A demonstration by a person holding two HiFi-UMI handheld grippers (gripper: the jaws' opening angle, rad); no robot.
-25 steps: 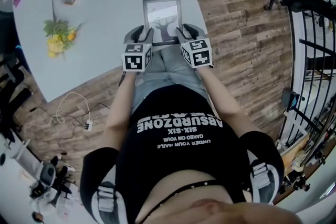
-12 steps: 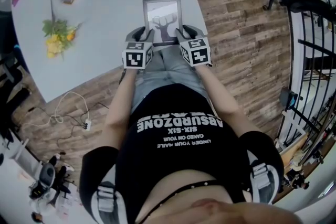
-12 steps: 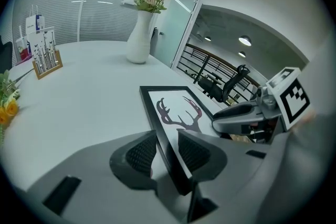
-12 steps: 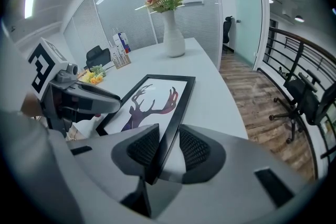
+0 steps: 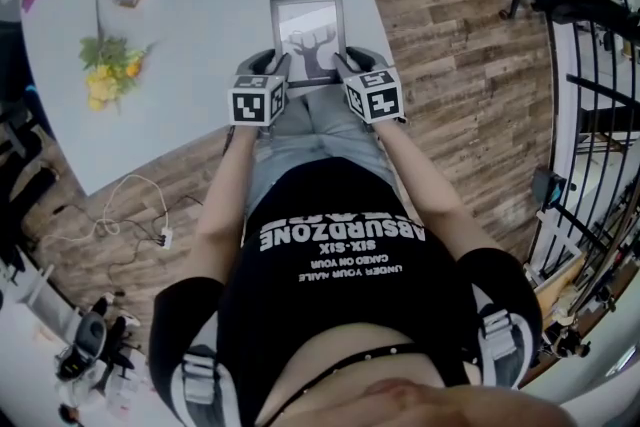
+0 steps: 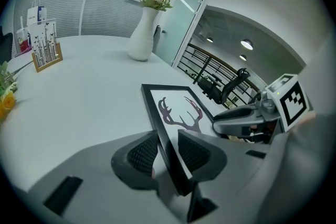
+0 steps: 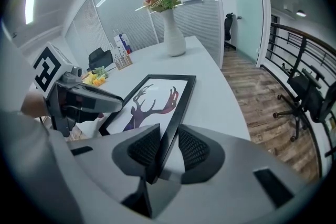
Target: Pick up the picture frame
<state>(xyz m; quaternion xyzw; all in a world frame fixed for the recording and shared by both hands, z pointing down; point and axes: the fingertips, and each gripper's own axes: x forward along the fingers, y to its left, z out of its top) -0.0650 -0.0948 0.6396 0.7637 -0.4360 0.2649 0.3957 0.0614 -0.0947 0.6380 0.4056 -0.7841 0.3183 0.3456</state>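
Lying flat at the white table's (image 5: 190,65) near edge, the picture frame (image 5: 309,23) has the left gripper (image 5: 272,65) and right gripper (image 5: 352,63) at its sides. Left gripper view: jaws apart astride its rim. Right gripper view: jaws closing around the opposite rim.

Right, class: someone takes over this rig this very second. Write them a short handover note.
Left claw: open, astride the frame's left edge.
Right claw: jaws closing, the frame's right edge between them, no grip yet.
Frame: lying on the table, at the rim nearest the person.
Done: both claws in place.
Left: clamp both edges, then lift.
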